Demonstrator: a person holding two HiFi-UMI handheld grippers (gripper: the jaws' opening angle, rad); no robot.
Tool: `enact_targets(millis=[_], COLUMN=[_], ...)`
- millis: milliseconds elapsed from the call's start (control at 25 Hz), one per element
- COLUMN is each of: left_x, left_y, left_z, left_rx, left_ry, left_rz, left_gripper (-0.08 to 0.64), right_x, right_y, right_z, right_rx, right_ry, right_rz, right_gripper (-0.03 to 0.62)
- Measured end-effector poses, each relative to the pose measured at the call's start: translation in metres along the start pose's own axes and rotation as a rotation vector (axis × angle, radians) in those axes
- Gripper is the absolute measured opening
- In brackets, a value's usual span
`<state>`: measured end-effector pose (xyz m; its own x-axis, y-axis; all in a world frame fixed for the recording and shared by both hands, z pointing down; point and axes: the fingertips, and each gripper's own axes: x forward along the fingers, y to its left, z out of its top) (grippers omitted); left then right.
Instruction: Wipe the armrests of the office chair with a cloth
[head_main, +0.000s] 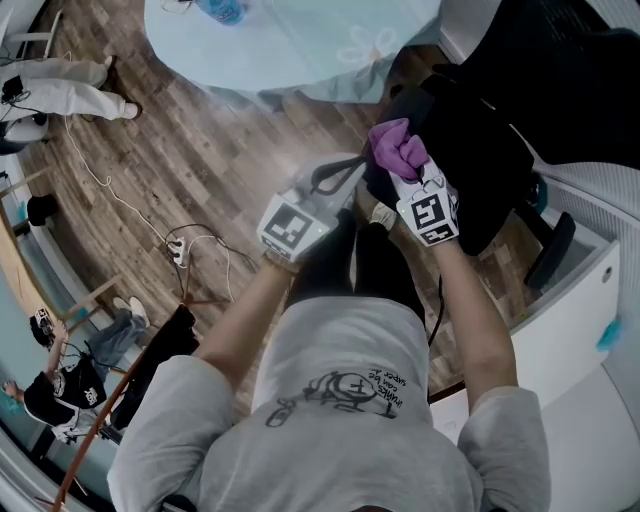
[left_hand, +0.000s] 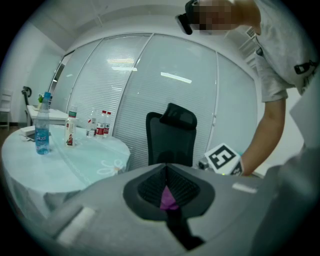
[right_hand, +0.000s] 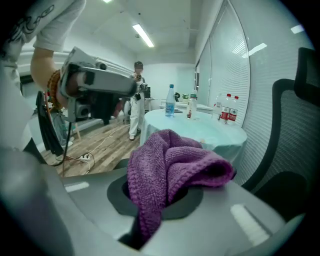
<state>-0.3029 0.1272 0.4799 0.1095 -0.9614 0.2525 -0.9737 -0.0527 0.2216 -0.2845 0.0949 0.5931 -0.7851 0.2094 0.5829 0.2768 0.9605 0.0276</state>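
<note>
In the head view my right gripper (head_main: 400, 165) is shut on a bunched purple cloth (head_main: 396, 147) and held against the black office chair (head_main: 480, 140). A dark armrest (head_main: 553, 250) shows lower right of it. In the right gripper view the cloth (right_hand: 170, 160) spills over the right gripper (right_hand: 162, 200), hiding its jaws. My left gripper (head_main: 345, 172) sits just left of the cloth, pointing toward it. In the left gripper view my left gripper (left_hand: 167, 175) has its jaws together, with a purple sliver between the pads. I cannot tell whether that sliver is pinched. The chair back (left_hand: 170, 137) stands ahead.
A round table (head_main: 290, 50) with a pale blue cover stands beyond the chair, with bottles (left_hand: 42, 132) on it. A power strip with cables (head_main: 178, 252) lies on the wooden floor. A white cabinet (head_main: 565, 330) is at the right. A person in white (right_hand: 136, 100) stands by the table.
</note>
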Motion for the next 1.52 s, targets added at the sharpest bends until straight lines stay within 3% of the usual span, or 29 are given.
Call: enact_targets(millis=[160, 440, 760, 1120, 1520], left_x=[0.002, 0.005, 0.004, -0.011, -0.034], left_y=[-0.003, -0.003, -0.012, -0.038, -0.091], left_z=[0.002, 0.002, 0.025, 0.110, 0.214], left_rx=[0.006, 0.002, 0.001, 0.019, 0.026], left_ry=[0.002, 0.011, -0.006, -0.071, -0.185], left_rz=[-0.007, -0.006, -0.017, -0.006, -0.013], left_gripper=[0.000, 0.000, 0.000, 0.000, 0.000], right_x=[-0.008, -0.006, -0.037, -0.115, -0.226], right_y=[0.036, 0.032, 0.013, -0.014, -0.018], right_z=[-0.001, 0.002, 0.046, 0.135, 0.222], right_rx=[0.014, 0.042, 0.112, 0.153, 0.163], right_ry=[-0.014, 0.012, -0.080, -0.230, -0.314], right_rz=[0.034, 0.076, 0.003, -0.109, -0.212], right_gripper=[0.032, 0.034, 0.034, 0.034, 0.034])
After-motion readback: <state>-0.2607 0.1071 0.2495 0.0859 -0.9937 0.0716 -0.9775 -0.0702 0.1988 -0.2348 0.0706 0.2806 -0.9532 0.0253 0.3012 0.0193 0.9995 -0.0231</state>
